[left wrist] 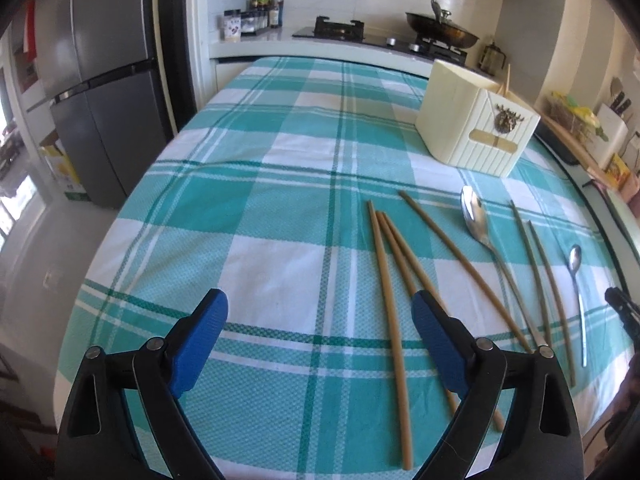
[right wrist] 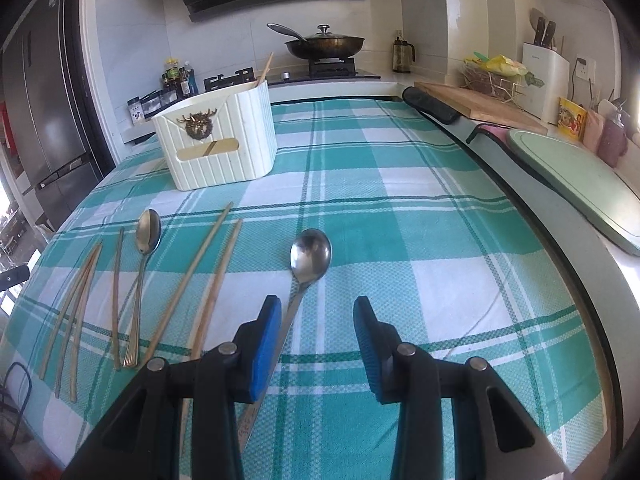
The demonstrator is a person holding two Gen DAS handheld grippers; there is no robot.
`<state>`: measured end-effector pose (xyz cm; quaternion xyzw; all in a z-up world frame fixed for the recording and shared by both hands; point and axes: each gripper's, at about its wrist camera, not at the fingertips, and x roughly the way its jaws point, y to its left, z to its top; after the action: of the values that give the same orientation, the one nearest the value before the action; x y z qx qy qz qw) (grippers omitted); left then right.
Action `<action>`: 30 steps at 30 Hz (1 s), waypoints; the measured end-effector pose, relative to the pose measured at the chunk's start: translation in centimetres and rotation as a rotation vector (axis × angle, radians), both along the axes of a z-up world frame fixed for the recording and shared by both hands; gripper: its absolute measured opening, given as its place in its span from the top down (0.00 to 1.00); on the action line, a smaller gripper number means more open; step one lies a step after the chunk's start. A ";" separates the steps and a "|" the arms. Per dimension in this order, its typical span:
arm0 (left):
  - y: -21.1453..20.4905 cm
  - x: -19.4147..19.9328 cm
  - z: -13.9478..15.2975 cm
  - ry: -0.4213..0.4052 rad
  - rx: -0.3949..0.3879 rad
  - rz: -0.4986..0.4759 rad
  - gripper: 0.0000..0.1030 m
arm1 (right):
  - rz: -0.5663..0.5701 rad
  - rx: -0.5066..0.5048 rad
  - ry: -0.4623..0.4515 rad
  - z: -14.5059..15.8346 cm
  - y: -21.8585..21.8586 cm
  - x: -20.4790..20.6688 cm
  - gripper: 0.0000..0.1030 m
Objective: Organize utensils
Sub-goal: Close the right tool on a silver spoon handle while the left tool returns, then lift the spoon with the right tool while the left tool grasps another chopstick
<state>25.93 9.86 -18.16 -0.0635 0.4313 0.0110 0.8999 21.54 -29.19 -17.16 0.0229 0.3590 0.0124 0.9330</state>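
A: What are the 2 grippers doing?

B: The left gripper [left wrist: 319, 312] has its blue pads spread wide above the near edge of the table, with nothing between them. The right gripper [right wrist: 316, 320] is also parted and holds nothing. Its left pad [right wrist: 262, 344] sits just beside the handle of the small spoon [right wrist: 310, 256]; I cannot tell whether they touch.

A: Where are the utensils?

B: All lie flat on the teal checked tablecloth [left wrist: 256, 216], along the near edge of the table. In the left wrist view, 3 tan chopsticks [left wrist: 390, 280] fan out in front of the left gripper, 2 of them running under its right pad. A 4th tan chopstick [left wrist: 460, 256] lies beside the large spoon [left wrist: 476, 220], then come 2 more chopsticks [left wrist: 540, 276], then the small spoon nearest the right edge.

A: And the holder?

B: The cream ribbed utensil holder [right wrist: 218, 140] stands upright toward the far side of the table, well apart from the loose pieces, its gold deer emblem [right wrist: 198, 124] facing the grippers. 1 chopstick [right wrist: 265, 66] already stands inside it, leaning above the rim.

A: Behind that?

B: A wok [right wrist: 324, 44] with a lid sits on the stove.
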 end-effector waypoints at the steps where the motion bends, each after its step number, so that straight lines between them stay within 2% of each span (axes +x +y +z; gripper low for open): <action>1: -0.1 0.2 -0.5 0.012 -0.013 -0.001 0.09 | 0.002 -0.008 0.001 -0.1 0.1 -0.3 0.63; 7: -1.0 1.4 -2.4 0.051 -0.053 -0.004 0.09 | 0.010 -0.023 0.024 -0.5 0.1 -0.9 0.63; 15: -3.2 2.1 -3.6 0.050 0.062 -0.034 0.09 | 0.057 0.052 0.090 -0.9 1.0 0.2 0.63; 19: -3.7 2.0 -4.7 0.072 0.101 -0.032 0.09 | 0.074 -0.011 0.137 -2.1 2.4 1.1 0.63; 23: -3.9 1.9 -4.8 0.060 0.122 -0.029 0.07 | 0.056 -0.064 0.179 -3.6 3.0 2.7 0.63; 25: -3.8 1.9 -4.8 0.061 0.121 -0.019 0.06 | 0.061 -0.121 0.154 -3.6 3.4 3.1 0.68; 27: -3.8 1.9 -4.8 0.064 0.117 -0.013 0.05 | 0.065 -0.141 0.149 -3.6 3.5 3.5 0.90; 30: -3.7 1.9 -4.9 0.068 0.119 -0.006 0.04 | 0.021 -0.150 0.154 -3.5 2.7 3.9 0.92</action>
<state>27.83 6.17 -23.03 -0.0082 0.4606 0.0360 0.8869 25.40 -26.46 -20.63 -0.0497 0.4298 -0.0067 0.9015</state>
